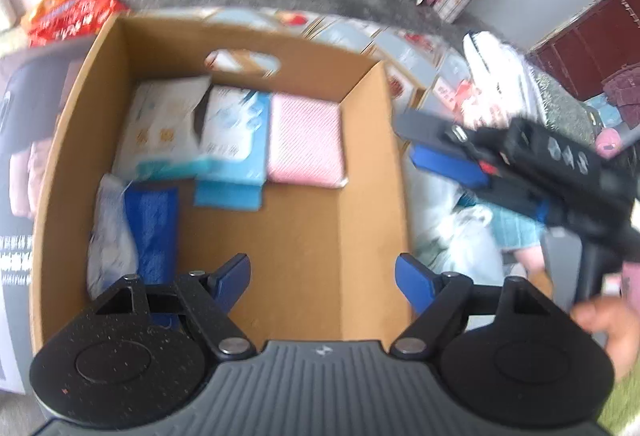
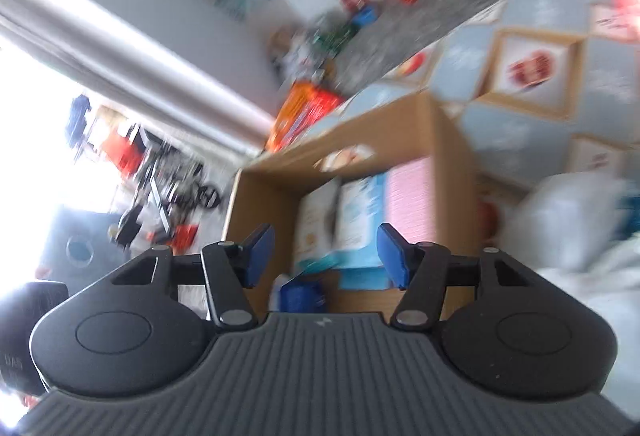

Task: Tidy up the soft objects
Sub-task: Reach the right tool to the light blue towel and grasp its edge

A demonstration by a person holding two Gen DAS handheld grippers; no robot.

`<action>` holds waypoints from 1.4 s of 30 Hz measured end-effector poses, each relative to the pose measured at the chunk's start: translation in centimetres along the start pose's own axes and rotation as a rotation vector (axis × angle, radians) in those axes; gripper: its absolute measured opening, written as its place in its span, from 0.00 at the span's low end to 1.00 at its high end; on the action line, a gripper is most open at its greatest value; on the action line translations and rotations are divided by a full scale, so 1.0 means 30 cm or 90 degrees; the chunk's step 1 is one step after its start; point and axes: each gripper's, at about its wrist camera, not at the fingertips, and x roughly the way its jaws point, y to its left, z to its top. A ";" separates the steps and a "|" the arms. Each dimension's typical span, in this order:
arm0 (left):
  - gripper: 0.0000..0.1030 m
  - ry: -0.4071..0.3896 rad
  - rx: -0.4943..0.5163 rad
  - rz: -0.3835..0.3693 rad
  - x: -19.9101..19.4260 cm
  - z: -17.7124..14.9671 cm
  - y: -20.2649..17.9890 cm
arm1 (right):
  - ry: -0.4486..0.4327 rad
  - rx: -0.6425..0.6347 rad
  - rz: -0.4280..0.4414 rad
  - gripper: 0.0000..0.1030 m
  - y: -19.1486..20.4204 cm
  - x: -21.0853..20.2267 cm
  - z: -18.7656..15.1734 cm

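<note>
Left jaws: the left gripper (image 1: pixel 322 280) stands wide apart over the box floor, its blue pads bare, nothing between them.
Right jaws: the right gripper (image 2: pixel 326 256) is parted about halfway, pads gripping nothing; the packs behind the gap lie farther off, inside the box. In the left wrist view it juts in from the right edge (image 1: pixel 444 151), outside the box wall, held by a hand (image 1: pixel 612 320) at lower right.
Box: an open brown cardboard box (image 1: pixel 372 171), matte walls, an oval handle hole in the far wall, filling the frame centre.
Soft objects: along the far wall lie a pink pack (image 1: pixel 306 139) with fine diagonal ribbing, flat and rectangular, a glossy white-and-blue pack (image 1: pixel 236 139) touching its left side, and a white pack (image 1: pixel 164 123) further left. At lower left a shiny blue pouch (image 1: pixel 154 232) lies beside a crinkled clear bag (image 1: pixel 108 232).
Outside the box: pale crumpled fabric or bags (image 1: pixel 452 224) at right, shape unclear.
Hard to read: both views are motion-blurred, the right wrist view heavily tilted; pack printing is illegible, and the left gripper's body hides the near wall.
</note>
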 end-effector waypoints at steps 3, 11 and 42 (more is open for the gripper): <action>0.78 -0.024 0.022 -0.006 0.001 0.021 -0.087 | -0.031 0.032 -0.025 0.57 -0.084 -0.116 -0.003; 0.78 -0.023 0.092 -0.020 0.074 0.027 -0.368 | -0.083 0.111 -0.057 0.59 -0.336 -0.382 -0.049; 0.56 0.041 0.019 0.075 0.649 -0.022 -0.981 | -0.063 0.040 -0.147 0.70 -0.998 -0.765 0.251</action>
